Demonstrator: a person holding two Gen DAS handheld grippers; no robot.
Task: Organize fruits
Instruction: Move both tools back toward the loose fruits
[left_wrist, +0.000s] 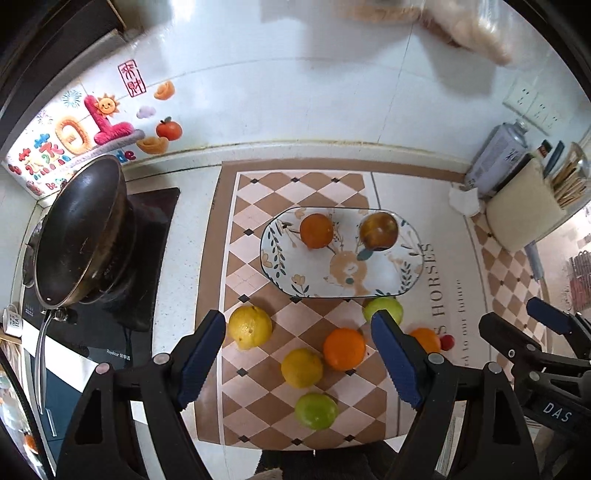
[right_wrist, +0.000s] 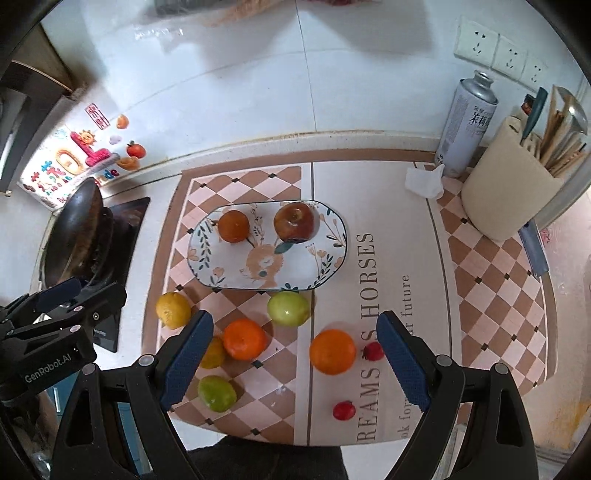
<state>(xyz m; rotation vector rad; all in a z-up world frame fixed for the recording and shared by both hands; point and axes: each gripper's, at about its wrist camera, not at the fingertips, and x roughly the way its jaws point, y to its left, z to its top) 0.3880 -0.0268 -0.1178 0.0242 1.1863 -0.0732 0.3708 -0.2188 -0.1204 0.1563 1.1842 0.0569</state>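
An oval patterned plate (left_wrist: 373, 280) (right_wrist: 229, 273) on the checkered mat holds an orange fruit (left_wrist: 316, 230) (right_wrist: 233, 226) and a red-brown apple (left_wrist: 379, 231) (right_wrist: 295, 222). In front of it lie a lemon (left_wrist: 250, 327) (right_wrist: 172, 309), a yellow fruit (left_wrist: 301, 367), two oranges (left_wrist: 344, 349) (right_wrist: 332, 351), two green fruits (left_wrist: 316, 410) (right_wrist: 288, 307) and two small red fruits (right_wrist: 344, 410). My left gripper (left_wrist: 299, 354) is open and empty above the loose fruit. My right gripper (right_wrist: 295, 354) is open and empty above them too.
A dark wok (left_wrist: 81, 232) sits on an induction cooker (left_wrist: 110, 332) at the left. At the right stand a spray can (right_wrist: 467, 122), a cream utensil holder (right_wrist: 513, 192) and a crumpled tissue (right_wrist: 424, 181). The mat's front edge is close.
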